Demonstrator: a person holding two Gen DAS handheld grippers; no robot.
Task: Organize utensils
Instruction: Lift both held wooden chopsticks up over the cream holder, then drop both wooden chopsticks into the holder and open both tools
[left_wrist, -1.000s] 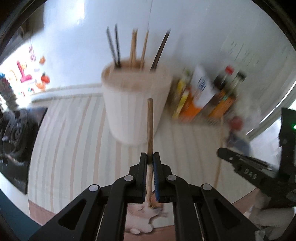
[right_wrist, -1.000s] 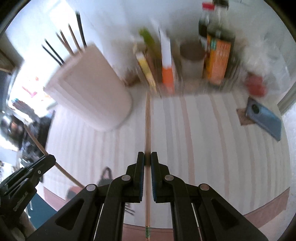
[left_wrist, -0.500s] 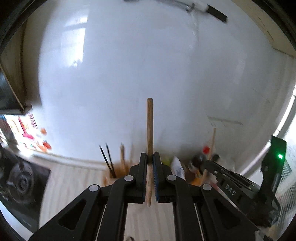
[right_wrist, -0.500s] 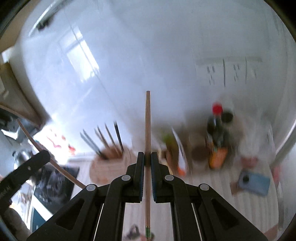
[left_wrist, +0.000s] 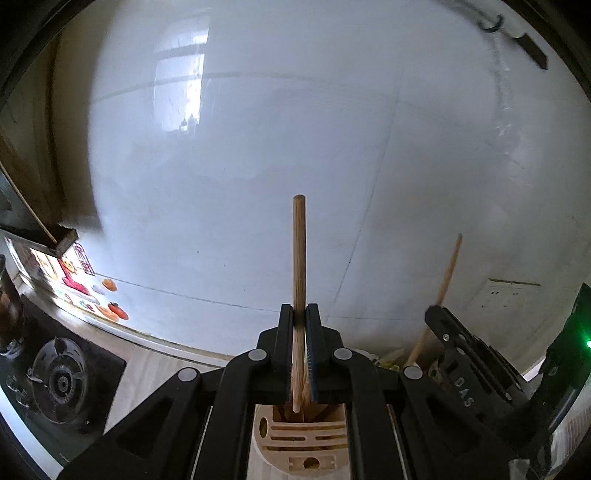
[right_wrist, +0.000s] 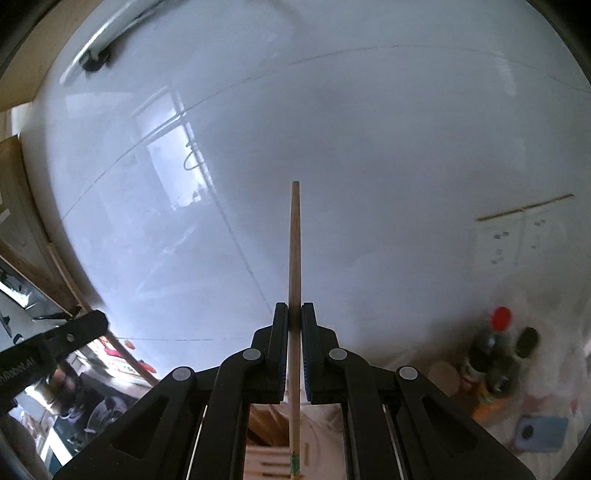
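The left gripper (left_wrist: 299, 314) is clenching its jaws on a round, light-brown wooden chopstick (left_wrist: 299, 258); the stick is standing nearly upright between the blue-lined pads, its blunt top rising well above the black fingers (left_wrist: 285, 332) against the glossy white tiled wall (left_wrist: 258, 147), its lower end hanging just above the open top of a pale wooden utensil holder with slotted compartments (left_wrist: 306, 435); whether the tip is touching the holder cannot be told. To the left, a black gas hob (left_wrist: 59, 380) is sitting on the striped surface (left_wrist: 147, 369).

The right gripper (right_wrist: 294, 317) is grasping a second slim wooden chopstick with a green band near its lower end (right_wrist: 294, 251); this stick is running straight up through the closed jaws, its lower part passing down in front of the same pale holder (right_wrist: 266, 461), which is blurred here. Each view is showing the other gripper at its edge, likewise holding its stick; the right one (left_wrist: 461, 369) is appearing at the right of the left view, the left one (right_wrist: 51, 343) at the left of the right view. Dark sauce bottles, one red-capped (right_wrist: 495, 354), and a blue phone (right_wrist: 539, 432) are standing to the right.
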